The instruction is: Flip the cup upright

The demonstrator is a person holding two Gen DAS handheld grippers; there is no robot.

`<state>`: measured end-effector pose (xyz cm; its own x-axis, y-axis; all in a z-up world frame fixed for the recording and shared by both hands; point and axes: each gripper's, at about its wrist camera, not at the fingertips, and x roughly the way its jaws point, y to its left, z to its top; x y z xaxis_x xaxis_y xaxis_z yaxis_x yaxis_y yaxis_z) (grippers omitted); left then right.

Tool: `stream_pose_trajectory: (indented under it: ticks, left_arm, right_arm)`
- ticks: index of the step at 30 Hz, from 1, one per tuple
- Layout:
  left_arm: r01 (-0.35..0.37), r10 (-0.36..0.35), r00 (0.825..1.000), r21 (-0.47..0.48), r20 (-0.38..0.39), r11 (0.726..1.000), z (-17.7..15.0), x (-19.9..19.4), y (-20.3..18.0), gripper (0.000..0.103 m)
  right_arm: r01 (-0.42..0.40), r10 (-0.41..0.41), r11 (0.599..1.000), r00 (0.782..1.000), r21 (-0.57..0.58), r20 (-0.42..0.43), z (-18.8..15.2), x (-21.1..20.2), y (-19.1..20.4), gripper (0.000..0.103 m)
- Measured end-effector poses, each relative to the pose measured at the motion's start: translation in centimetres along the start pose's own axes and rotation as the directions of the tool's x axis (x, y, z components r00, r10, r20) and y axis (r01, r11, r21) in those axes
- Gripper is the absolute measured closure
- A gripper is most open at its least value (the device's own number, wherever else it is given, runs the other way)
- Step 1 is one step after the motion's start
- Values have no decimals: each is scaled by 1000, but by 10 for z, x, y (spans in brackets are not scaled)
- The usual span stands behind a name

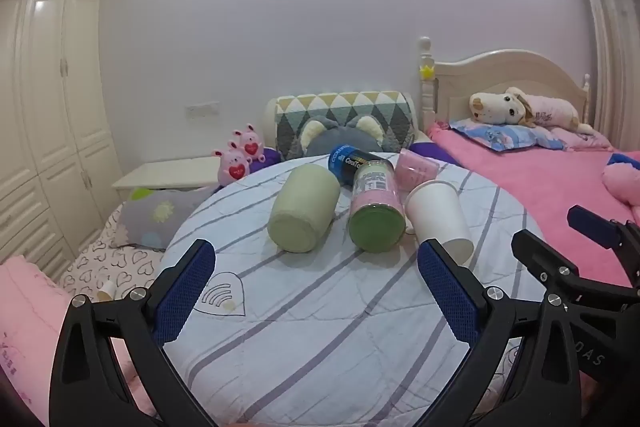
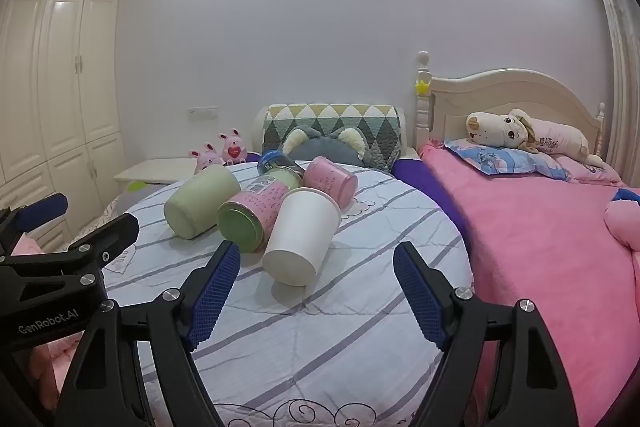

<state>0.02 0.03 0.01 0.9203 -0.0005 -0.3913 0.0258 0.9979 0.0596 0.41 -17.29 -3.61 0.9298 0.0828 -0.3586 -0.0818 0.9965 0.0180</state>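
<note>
Several cups lie on their sides on a round table (image 1: 320, 307) with a striped cloth. A white paper cup (image 1: 438, 217) lies with its base toward me; it also shows in the right wrist view (image 2: 302, 239). A pale green cup (image 1: 304, 207) (image 2: 200, 201), a green-bottomed can with a pink label (image 1: 376, 211) (image 2: 250, 217), a pink cup (image 1: 416, 171) (image 2: 330, 183) and a blue-capped bottle (image 1: 346, 159) lie beside it. My left gripper (image 1: 316, 291) is open, empty, short of the cups. My right gripper (image 2: 316, 291) is open, empty, just before the white cup.
A pink bed (image 2: 540, 227) with a plush dog (image 2: 520, 131) stands to the right. A patterned cushion (image 1: 344, 119) and grey plush lie behind the table. A white bedside table (image 1: 168, 175) and wardrobe (image 1: 48, 107) are at the left.
</note>
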Motion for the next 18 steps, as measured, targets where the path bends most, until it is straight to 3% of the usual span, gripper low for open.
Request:
stream_pose_trajectory:
  ticks: [18]
  left_arm:
    - [-10,10,1000,17,5,1000,-1,1,7,1]
  right_arm:
    - [3,-3,1000,1000,-8,3,1,-2,2,22]
